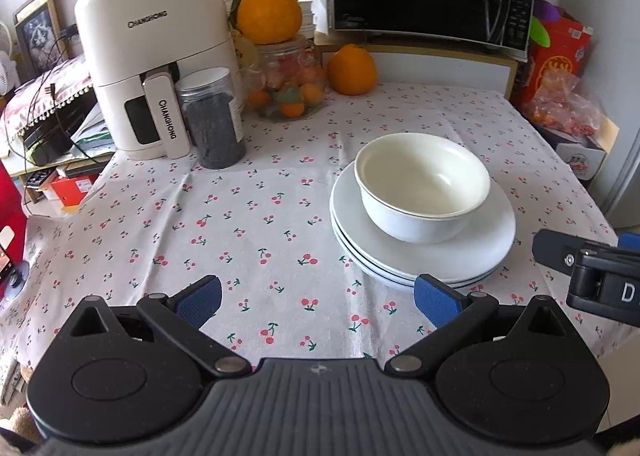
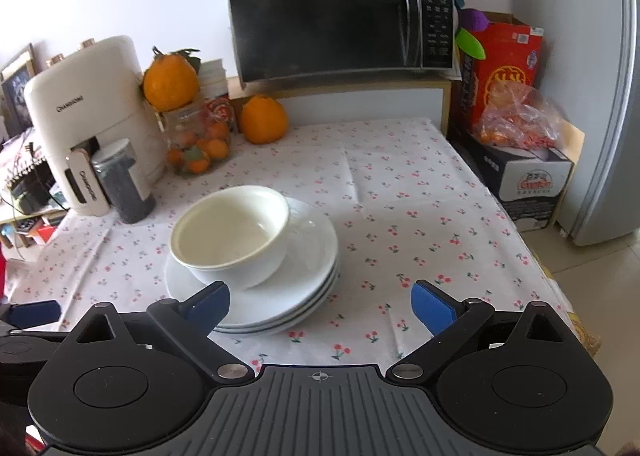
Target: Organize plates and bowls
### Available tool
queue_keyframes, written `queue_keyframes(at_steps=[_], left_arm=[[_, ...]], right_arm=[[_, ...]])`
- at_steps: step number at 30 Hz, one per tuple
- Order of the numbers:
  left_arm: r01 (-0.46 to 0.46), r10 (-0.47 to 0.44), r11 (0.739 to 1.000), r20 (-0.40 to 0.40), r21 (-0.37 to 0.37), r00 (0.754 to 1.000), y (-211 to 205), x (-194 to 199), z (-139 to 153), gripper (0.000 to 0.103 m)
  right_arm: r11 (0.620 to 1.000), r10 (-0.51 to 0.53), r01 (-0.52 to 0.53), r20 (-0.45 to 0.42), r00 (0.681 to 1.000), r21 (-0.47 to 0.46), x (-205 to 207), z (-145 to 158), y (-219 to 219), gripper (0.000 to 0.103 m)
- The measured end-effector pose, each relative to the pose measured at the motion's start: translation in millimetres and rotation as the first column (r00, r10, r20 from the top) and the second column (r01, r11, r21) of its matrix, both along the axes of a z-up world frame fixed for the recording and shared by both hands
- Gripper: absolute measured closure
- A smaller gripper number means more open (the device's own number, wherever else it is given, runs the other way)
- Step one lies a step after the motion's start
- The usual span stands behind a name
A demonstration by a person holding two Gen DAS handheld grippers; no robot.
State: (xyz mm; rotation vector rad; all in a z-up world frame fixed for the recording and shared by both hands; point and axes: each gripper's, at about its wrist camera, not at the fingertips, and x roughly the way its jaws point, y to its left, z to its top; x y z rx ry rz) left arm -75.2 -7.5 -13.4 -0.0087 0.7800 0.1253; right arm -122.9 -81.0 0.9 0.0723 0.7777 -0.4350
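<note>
A table [image 1: 248, 191] under a white cloth printed with small red cherries fills most of both views. On it, right of centre in the left wrist view and left of centre in the right wrist view, sits a stack of plates [image 1: 472, 260] [image 2: 308, 276]: plain glossy white, shallow and round, with thin dark lines showing at the stacked rims. On top of the stack rests a white bowl [image 1: 424, 191] [image 2: 236, 232], deep and round, its inside a slightly creamy white, set off-centre toward the stack's left side. The left gripper [image 1: 318, 300] hangs low in its frame with blue-padded fingers spread apart, nothing between them. The right gripper [image 2: 320, 306] likewise stands wide apart and empty, its left pad just in front of the plates' near rim.
</note>
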Motion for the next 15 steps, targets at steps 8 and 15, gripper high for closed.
queue_keyframes(at_steps=[8,15], left_arm=[[-0.041,0.041,0.999,0.013,-0.001,0.999,2.4,-2.3,0.2,0.0],[-0.05,0.05,0.999,0.013,-0.003,0.999,3.3,-1.9,0.2,0.0]], right_arm=[[0.999,0.023,-0.023,-0.018,1.0,-0.042,0.6,-4.9,7.9,0.004],[0.999,0.01,-0.011,-0.028,1.0,-0.035,2.0,-6.1,5.4,0.004]])
